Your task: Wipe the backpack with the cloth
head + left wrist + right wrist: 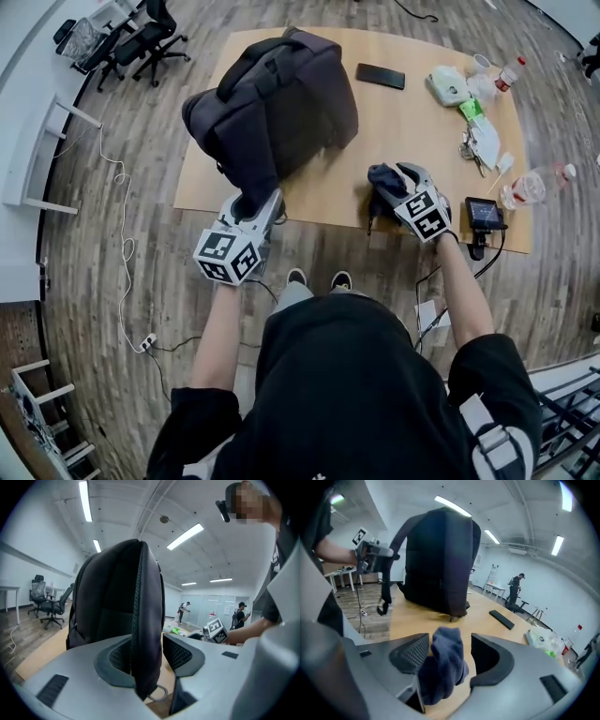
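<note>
One backpack (281, 103), one cloth (440, 674), left tongs (152, 656), right tongs (450, 651)

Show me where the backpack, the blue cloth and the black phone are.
backpack (281, 94), head view, middle of its dark body.
blue cloth (446, 660), right gripper view, its bunched middle.
black phone (380, 76), head view, centre of its face.

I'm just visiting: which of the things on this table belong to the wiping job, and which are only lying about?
For the job:
backpack
cloth

Just lying about:
phone
keys
bottle
</note>
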`<action>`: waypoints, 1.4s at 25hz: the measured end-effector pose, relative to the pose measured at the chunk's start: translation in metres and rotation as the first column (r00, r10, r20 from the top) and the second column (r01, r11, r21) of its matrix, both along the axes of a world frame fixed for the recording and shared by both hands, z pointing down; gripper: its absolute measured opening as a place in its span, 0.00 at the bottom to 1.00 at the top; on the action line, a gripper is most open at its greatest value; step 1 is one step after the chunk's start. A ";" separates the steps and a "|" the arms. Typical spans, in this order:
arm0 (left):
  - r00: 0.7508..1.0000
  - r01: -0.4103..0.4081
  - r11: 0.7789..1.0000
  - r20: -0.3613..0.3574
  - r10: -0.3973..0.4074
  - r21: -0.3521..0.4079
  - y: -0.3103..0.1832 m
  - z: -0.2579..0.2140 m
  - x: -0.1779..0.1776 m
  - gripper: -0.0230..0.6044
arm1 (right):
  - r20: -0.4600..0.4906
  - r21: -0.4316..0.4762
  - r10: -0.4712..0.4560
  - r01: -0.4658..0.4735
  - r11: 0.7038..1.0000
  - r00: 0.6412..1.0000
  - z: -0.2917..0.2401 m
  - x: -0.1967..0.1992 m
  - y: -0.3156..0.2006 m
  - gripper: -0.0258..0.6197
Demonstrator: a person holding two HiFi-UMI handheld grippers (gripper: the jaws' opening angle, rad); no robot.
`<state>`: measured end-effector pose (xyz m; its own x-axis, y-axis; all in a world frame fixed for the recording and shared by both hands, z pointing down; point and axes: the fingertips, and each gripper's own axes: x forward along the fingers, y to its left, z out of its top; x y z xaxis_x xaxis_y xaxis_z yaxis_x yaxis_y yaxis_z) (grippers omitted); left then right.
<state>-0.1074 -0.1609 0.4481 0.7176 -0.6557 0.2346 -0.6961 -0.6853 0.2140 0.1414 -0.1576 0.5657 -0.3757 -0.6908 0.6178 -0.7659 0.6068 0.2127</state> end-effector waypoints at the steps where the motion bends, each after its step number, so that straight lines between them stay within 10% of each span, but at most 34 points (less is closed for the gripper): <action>1: 1.000 -0.018 0.999 -0.010 0.018 -0.026 0.005 0.008 0.002 0.33 | 0.018 0.004 -0.041 0.041 0.999 0.999 -0.012 -0.005 0.003 0.45; 6: 0.999 -0.046 0.993 0.008 0.047 -0.113 0.021 0.047 0.007 0.38 | -0.061 0.045 -0.117 0.120 0.992 0.991 -0.040 0.011 0.012 0.45; 13: 0.998 -0.041 0.989 0.038 0.047 -0.143 0.023 0.063 0.009 0.38 | -0.118 -0.190 -0.181 0.157 0.969 0.976 0.065 0.017 0.009 0.47; 18: 0.999 -0.029 0.987 0.035 0.035 -0.156 0.030 0.071 0.007 0.38 | 0.052 -0.303 -0.166 0.174 0.937 0.985 0.095 0.001 0.007 0.31; 26: 0.993 -0.046 0.975 0.100 0.069 -0.216 0.049 0.121 0.006 0.40 | 0.195 0.007 -0.207 0.210 0.978 0.959 -0.006 -0.052 0.011 0.19; 31: 0.987 -0.056 0.961 0.129 0.094 -0.271 0.057 0.154 0.011 0.42 | 0.265 0.316 -0.503 0.419 0.851 0.823 -0.116 -0.148 0.055 0.19; 35: 0.984 -0.091 0.952 0.122 0.131 -0.292 0.059 0.171 0.021 0.42 | -0.024 0.330 -0.627 0.599 0.730 0.778 -0.095 -0.212 0.077 0.19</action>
<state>-0.0862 -0.1018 0.6194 0.7290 -0.4652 0.5021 -0.6559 -0.6845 0.3181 -0.0703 -0.0806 0.4703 -0.8229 -0.4360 0.3644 -0.2731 0.8658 0.4192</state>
